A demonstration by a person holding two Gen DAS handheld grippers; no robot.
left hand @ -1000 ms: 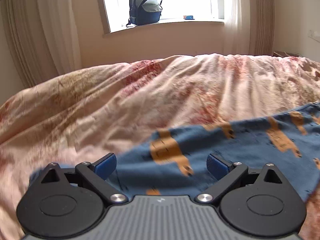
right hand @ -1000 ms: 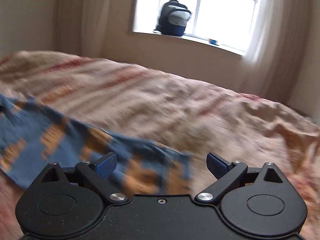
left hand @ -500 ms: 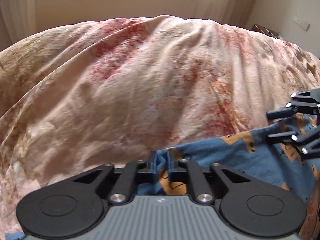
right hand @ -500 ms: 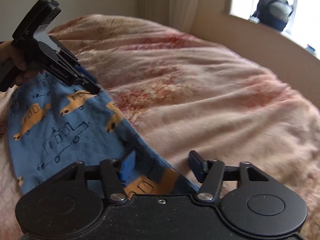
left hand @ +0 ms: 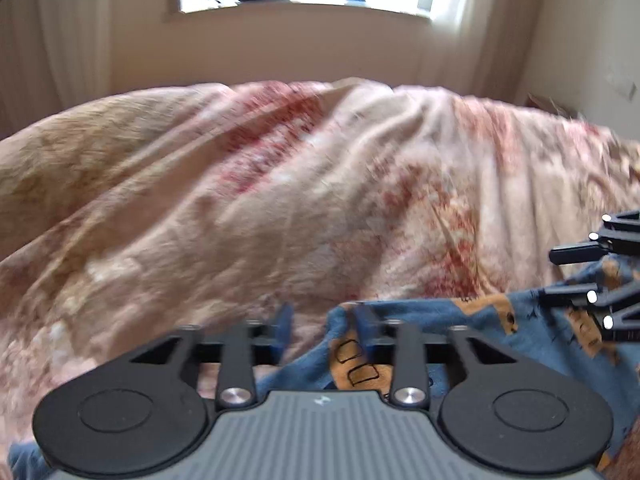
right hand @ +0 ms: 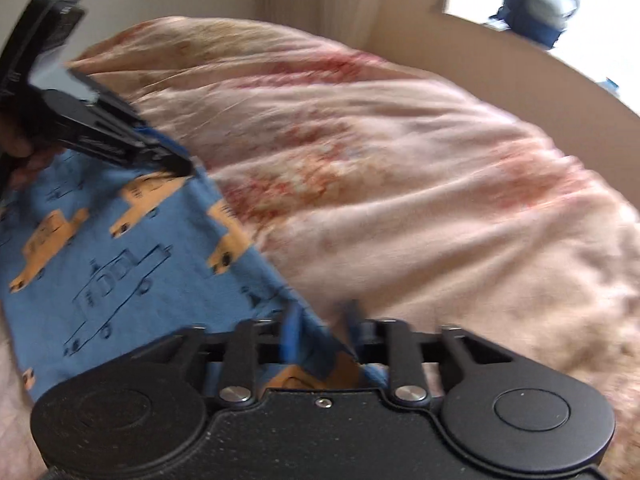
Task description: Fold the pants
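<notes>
Soft blue truck-print pants [right hand: 120, 264] on rumpled floral quilt [left hand: 280, 208], hem between both grippers' opening, unclamped fingers [left hand: 285, 326].

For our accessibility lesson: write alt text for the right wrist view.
A right hand-held gripper, its jaws opening, straddles the edge of blue pants printed with orange vehicles, on a pink floral bedspread. The left hand-held gripper reaches the pants' far corner.

Left gripper [left hand: 322, 330] jaws reopening off pants [left hand: 460, 320] edge.
</notes>
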